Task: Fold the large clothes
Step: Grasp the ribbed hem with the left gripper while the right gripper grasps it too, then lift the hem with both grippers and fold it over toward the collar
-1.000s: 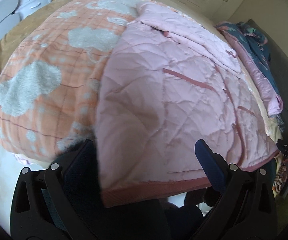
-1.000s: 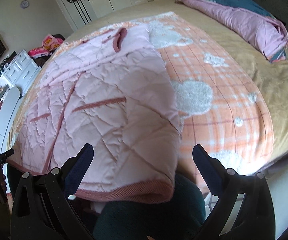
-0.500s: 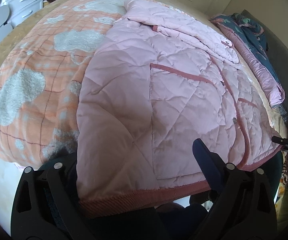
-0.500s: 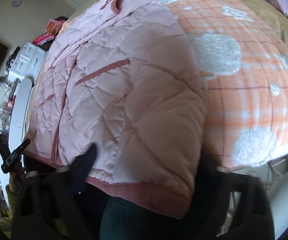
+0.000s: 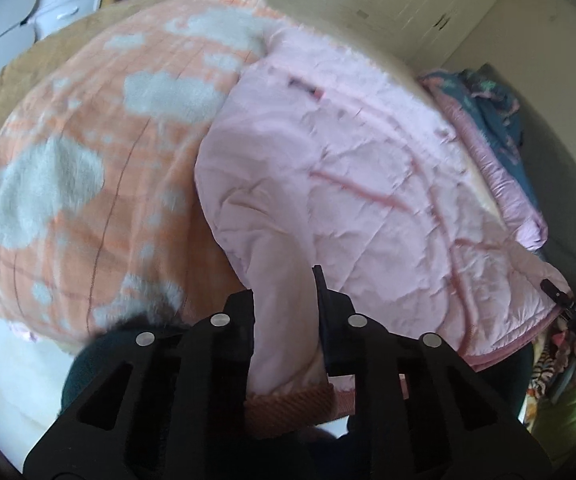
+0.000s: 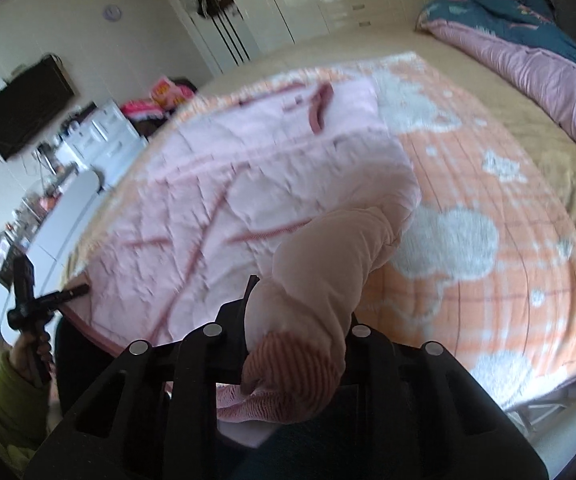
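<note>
The pink quilted jacket [image 5: 348, 168] lay flat on the orange cloud-patterned blanket [image 5: 88, 160] on the bed, its long axis running away from the near edge, collar far, ribbed hem near. The left gripper [image 5: 284, 304] was clenched on one hem corner. The right gripper [image 6: 300, 312], its jaws just closing, pinched the other, bunching it.

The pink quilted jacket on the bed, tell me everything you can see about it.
The pink quilted jacket looks like soft padded fabric with darker pink ribbed trim along the hem and collar and thin darker piping across its front. It lies spread over an orange blanket with white fluffy patches, its hem toward the cameras. The left gripper and right gripper have just closed, each pinching a bunched hem corner, so the fabric rises in a fold at both corners.
</note>
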`<state>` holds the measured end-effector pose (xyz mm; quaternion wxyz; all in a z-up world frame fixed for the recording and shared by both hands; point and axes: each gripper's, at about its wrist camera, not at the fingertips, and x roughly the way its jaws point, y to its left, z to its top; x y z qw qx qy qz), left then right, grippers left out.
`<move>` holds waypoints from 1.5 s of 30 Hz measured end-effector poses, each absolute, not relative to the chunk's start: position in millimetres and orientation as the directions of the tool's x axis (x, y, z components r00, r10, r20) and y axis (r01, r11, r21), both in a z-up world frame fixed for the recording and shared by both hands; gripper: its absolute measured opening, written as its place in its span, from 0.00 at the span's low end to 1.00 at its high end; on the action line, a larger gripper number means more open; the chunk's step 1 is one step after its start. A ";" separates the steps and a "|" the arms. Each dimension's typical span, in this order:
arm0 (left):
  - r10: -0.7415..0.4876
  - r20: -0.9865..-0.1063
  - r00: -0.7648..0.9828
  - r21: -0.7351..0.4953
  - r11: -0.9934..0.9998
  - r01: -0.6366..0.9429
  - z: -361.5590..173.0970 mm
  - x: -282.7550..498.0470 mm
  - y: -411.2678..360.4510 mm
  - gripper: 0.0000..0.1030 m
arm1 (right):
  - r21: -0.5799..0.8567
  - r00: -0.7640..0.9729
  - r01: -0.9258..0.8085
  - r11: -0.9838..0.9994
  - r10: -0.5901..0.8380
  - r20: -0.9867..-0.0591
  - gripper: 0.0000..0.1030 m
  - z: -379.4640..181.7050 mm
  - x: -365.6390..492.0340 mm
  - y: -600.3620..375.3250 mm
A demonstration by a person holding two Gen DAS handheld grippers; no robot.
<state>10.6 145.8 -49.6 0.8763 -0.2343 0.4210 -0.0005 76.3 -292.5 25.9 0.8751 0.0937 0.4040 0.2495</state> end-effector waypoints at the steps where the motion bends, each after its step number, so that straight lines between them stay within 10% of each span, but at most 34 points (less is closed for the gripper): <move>1: -0.199 -0.722 0.662 -0.409 0.895 -0.177 -41.7 11.0 144.8 0.13 | 0.374 0.563 -0.364 0.853 0.521 -0.641 0.22 31.5 77.0 -294.0; 45: -0.148 -0.495 0.856 -0.462 0.880 -0.115 101.3 122.5 163.6 0.12 | 0.524 0.740 -0.349 0.777 0.572 -0.355 0.16 135.9 174.6 -295.4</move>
